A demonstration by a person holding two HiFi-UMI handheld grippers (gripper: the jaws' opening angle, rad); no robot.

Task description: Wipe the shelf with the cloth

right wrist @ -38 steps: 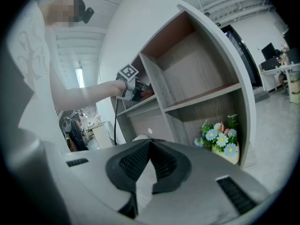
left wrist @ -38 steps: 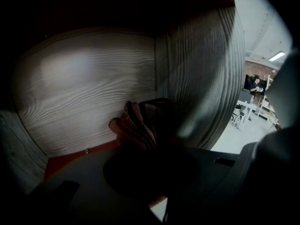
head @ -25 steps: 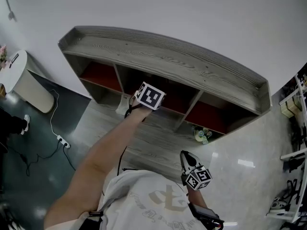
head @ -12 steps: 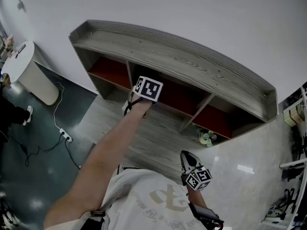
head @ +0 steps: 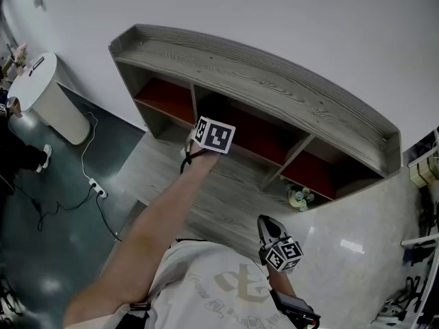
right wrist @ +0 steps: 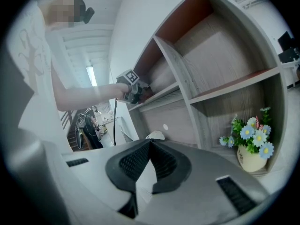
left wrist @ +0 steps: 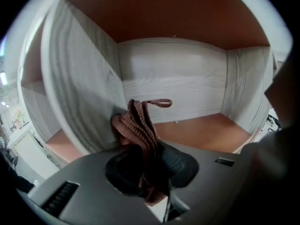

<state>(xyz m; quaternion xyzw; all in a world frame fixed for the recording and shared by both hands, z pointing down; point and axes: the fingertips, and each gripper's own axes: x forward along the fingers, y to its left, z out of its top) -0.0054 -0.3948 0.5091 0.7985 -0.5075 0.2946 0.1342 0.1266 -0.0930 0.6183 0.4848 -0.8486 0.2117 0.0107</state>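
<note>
The grey wooden shelf unit point(head: 274, 91) has red-brown compartments. My left gripper point(head: 203, 144) reaches into the middle compartment at its left end. Its jaws are shut on a crumpled brown cloth point(left wrist: 138, 123), seen close in the left gripper view at my left gripper point(left wrist: 147, 161). The cloth bunches up against the grey upright divider point(left wrist: 86, 97) on the left. My right gripper point(head: 269, 226) hangs low by my body, away from the shelf. In the right gripper view, its jaws point(right wrist: 150, 149) meet at the tips with nothing between them. The left gripper point(right wrist: 133, 89) shows there at the shelf.
A small pot of flowers point(head: 300, 197) stands in the lower right compartment, and the flower pot point(right wrist: 253, 146) is also in the right gripper view. A white round bin point(head: 48, 101) and a power strip with cable point(head: 96, 187) are on the floor to the left.
The left gripper with the cloth has slid left along the middle compartment to its left divider. My head view has shifted left. The right gripper has stayed put.
</note>
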